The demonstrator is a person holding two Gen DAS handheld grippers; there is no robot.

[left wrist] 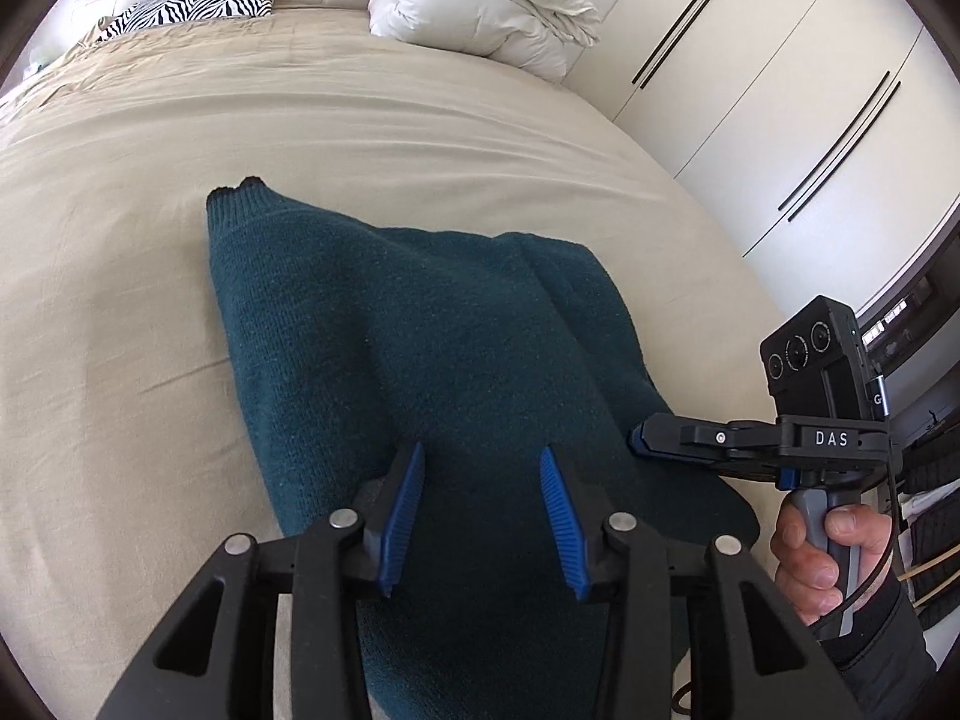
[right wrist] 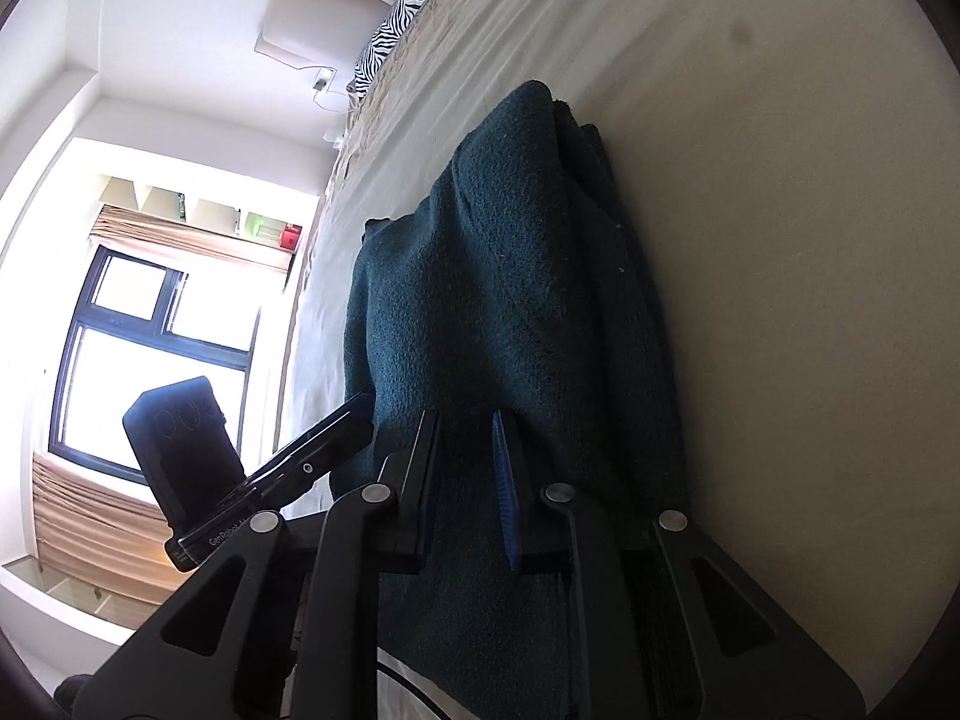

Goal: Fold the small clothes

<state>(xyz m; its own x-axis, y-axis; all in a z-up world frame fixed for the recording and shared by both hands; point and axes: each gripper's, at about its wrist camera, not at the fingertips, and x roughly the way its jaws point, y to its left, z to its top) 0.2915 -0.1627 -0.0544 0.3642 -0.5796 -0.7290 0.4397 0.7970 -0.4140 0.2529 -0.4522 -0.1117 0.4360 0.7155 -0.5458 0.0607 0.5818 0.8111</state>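
A dark teal knit sweater (left wrist: 420, 312) lies partly folded on the beige bed sheet (left wrist: 180, 150), with a ribbed cuff at its far left corner. My left gripper (left wrist: 482, 462) hovers over the sweater's near part, its blue pads apart with the knit between them and no visible pinch. My right gripper (left wrist: 639, 439) comes in from the right, held by a hand (left wrist: 822, 552), its tip on the sweater's right edge. In the right wrist view its jaws (right wrist: 464, 420) stand narrow, with the sweater (right wrist: 510, 276) filling the gap between them. The left gripper (right wrist: 360, 408) touches the sweater's other edge there.
A bunched white duvet (left wrist: 480, 6) and a zebra pillow (left wrist: 192, 9) sit at the head of the bed. White wardrobe doors (left wrist: 780, 90) run along the right side. A bright window (right wrist: 150, 348) lies beyond the bed's far side. Bare sheet (right wrist: 780, 240) surrounds the sweater.
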